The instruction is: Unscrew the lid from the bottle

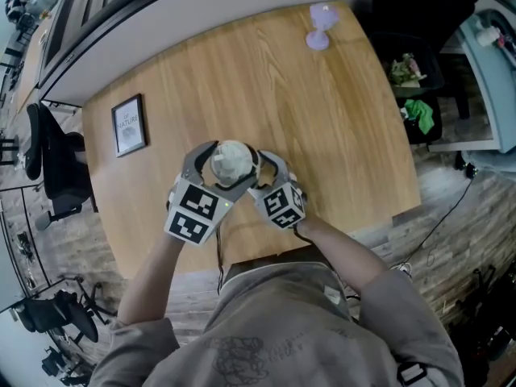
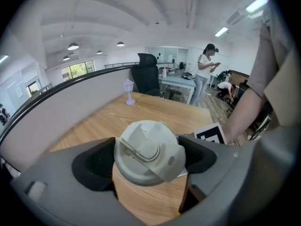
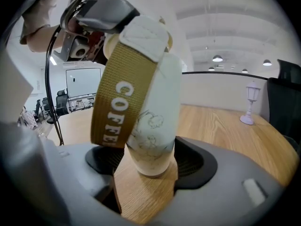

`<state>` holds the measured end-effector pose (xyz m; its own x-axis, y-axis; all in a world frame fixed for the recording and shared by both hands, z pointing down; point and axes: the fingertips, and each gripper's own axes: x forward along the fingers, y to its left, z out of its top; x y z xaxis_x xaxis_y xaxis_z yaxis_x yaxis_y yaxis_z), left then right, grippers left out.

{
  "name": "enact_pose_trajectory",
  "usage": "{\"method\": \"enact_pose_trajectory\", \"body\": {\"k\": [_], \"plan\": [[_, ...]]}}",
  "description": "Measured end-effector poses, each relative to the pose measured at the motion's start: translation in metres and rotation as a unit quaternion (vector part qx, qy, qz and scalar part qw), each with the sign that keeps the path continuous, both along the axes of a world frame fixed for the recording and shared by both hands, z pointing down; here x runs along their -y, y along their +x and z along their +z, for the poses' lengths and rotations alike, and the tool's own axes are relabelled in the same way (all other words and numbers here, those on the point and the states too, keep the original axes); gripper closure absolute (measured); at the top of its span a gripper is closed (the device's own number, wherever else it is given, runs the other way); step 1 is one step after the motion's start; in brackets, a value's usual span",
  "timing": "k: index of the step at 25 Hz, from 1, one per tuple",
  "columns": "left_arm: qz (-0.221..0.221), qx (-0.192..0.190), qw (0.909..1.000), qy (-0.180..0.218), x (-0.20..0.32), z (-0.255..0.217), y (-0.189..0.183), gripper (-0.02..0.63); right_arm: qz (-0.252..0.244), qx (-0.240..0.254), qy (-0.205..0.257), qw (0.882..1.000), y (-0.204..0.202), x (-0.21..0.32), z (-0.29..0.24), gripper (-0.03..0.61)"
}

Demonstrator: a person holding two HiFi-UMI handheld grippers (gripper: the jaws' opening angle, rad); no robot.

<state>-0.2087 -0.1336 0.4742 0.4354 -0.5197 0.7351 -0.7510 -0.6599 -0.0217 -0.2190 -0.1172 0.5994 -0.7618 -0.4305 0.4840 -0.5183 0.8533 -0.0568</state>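
Bottle (image 1: 231, 161) is on the table (image 1: 339, 119) near the front edge, framed picture (image 1: 129, 125) sits off to its left, little lamp (image 1: 321, 25) way at the back right.

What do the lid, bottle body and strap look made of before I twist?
Lid: matte cream, looks plastic, moulded flip cap.
Bottle: smooth pale body with printed line drawings, likely coated metal or plastic; can't tell.
Strap: woven mustard fabric webbing, visible ribbed weave, white lettering.

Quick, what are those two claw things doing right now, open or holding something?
Left gripper: closed on the white lid.
Right gripper: closed on the bottle, low on its body.
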Motion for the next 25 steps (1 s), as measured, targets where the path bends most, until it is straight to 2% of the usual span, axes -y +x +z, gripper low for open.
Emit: {"method": "enact_pose_trajectory", "body": {"k": [6,13,18,25], "plan": [[-0.062,-0.075,0.9949,0.026,-0.004,-0.028,-0.017,0.195,-0.009,-0.004,-0.001,1.000,0.001,-0.002,-0.001,0.236],[-0.116,-0.155,0.9785,0.069,-0.016,-0.067,-0.043,0.195,-0.023,-0.018,-0.017,0.999,0.004,-0.012,-0.010,0.229],[-0.139,-0.177,0.9690,0.101,-0.024,-0.090,-0.059,0.195,-0.010,-0.016,-0.028,0.999,0.019,-0.018,-0.029,0.225],[-0.172,-0.213,0.9507,0.145,-0.046,-0.126,-0.083,0.195,0.025,0.021,-0.025,0.999,0.042,-0.024,-0.086,0.225]]}}
